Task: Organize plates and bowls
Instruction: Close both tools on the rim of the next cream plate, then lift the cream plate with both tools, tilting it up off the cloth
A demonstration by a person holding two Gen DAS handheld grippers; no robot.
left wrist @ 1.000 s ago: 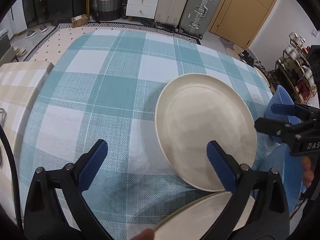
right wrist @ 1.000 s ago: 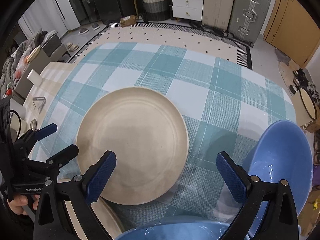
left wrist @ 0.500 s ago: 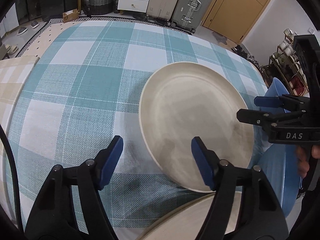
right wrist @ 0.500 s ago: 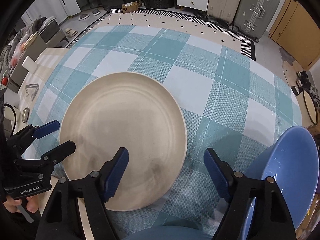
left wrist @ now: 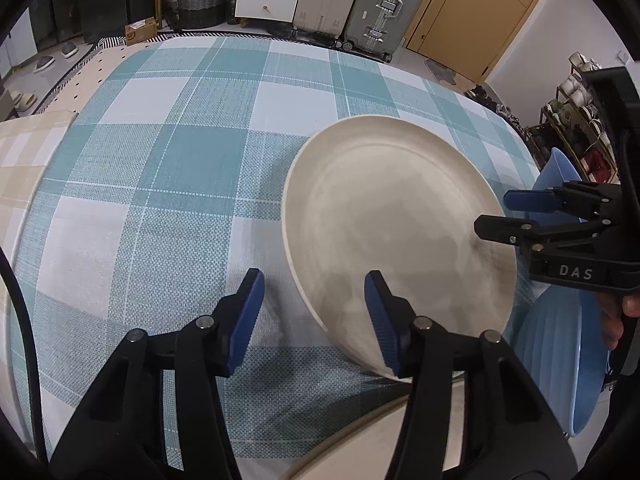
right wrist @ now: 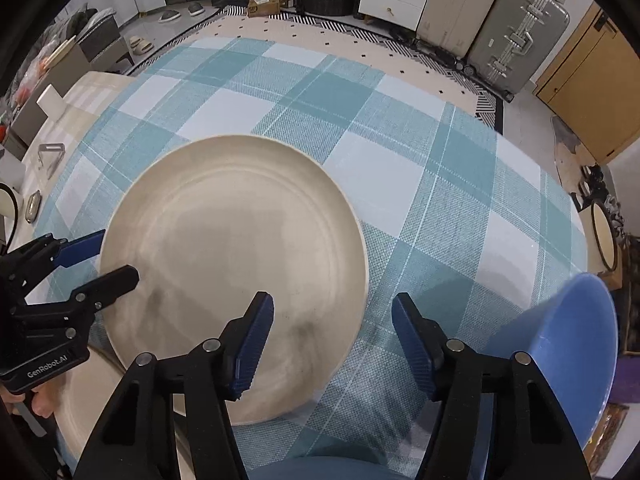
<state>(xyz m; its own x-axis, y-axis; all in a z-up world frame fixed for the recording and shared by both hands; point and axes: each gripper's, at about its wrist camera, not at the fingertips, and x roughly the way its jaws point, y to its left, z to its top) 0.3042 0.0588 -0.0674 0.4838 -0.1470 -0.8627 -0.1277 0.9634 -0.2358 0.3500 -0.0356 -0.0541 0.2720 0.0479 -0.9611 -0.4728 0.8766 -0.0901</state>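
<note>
- Both jaws have just been closing on the cream plate (right wrist: 236, 272): the left hand-held gripper (left wrist: 314, 316) straddles its near-left rim, the right hand-held gripper (right wrist: 332, 340) its near-right rim, each half-closed with pads not yet pressing.
- Best seat both pads squarely on the rim before lifting level.
- A second plate (left wrist: 400, 440) lies below the left hand-held gripper; blue bowls (right wrist: 560, 352) sit right.
- Checked tabletop (left wrist: 180, 160); suitcases (left wrist: 376, 8) and drawers behind.

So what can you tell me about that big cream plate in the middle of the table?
The cream plate is round, wide and shallow, with a low raised rim and faint concentric rings; it looks like matte ceramic or melamine. It lies flat on the checked tablecloth, empty. Both grippers' open jaws straddle opposite edges without gripping yet.
</note>
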